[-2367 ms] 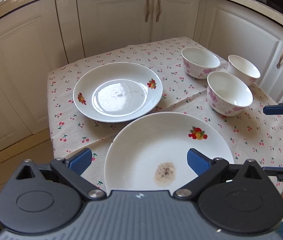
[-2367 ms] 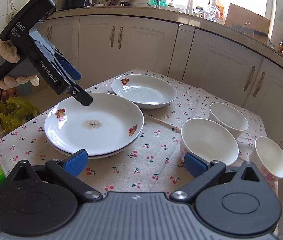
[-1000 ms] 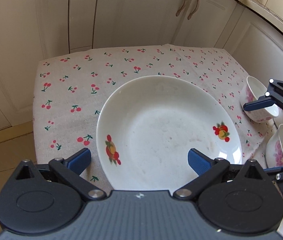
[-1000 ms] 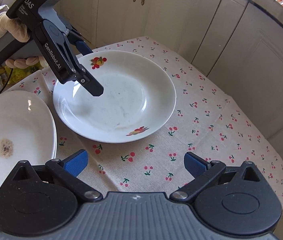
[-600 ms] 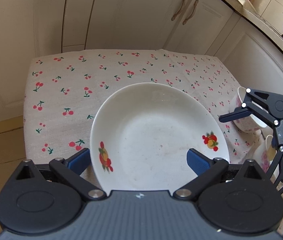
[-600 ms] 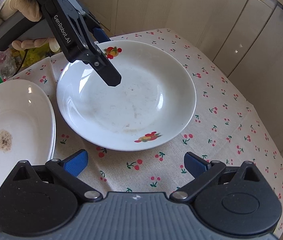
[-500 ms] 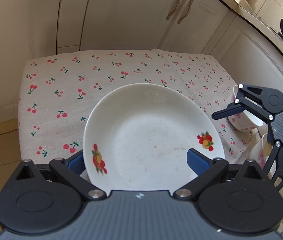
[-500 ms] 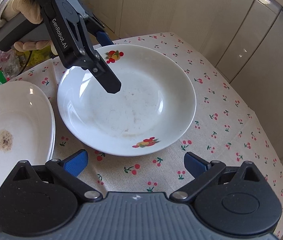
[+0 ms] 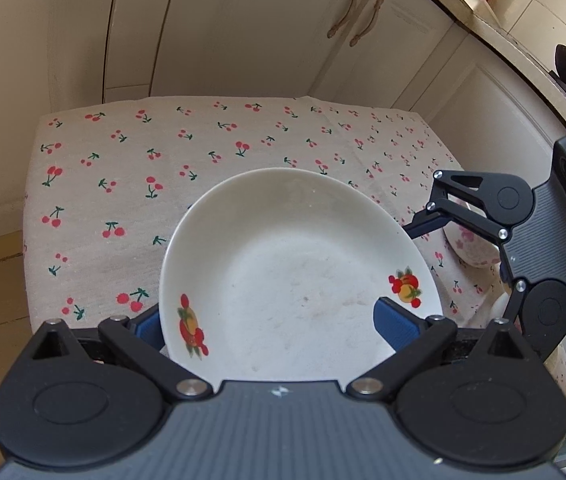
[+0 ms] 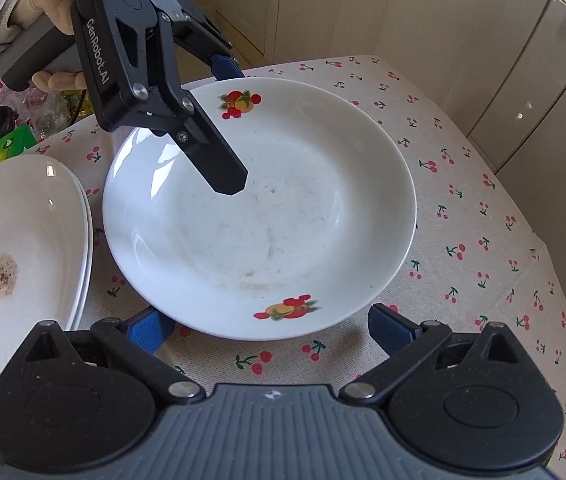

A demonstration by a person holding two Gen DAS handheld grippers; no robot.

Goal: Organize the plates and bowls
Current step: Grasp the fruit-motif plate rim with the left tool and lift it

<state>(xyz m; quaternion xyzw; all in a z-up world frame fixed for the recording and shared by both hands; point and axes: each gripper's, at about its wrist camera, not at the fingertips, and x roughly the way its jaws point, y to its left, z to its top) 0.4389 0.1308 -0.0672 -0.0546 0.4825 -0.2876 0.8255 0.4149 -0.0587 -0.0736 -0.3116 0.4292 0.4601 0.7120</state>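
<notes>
White cabinets (image 9: 243, 40) back the cherry-print tablecloth (image 9: 123, 168). Nothing blocks the fruit-print plate (image 10: 283, 208) lying flat on it. Left gripper (image 10: 227, 124) straddles the plate's far rim, fingers apart: one over the well, the other outside the rim. Right gripper (image 10: 271, 330) is spread wide at the near rim, holding nothing. Counted: one single plate; a stack (image 10: 23, 240) just beside it (layers unclear); one floral bowl (image 9: 471, 244) partly hidden. Versus 0.5 s ago, both grippers sit closer to the plate.
</notes>
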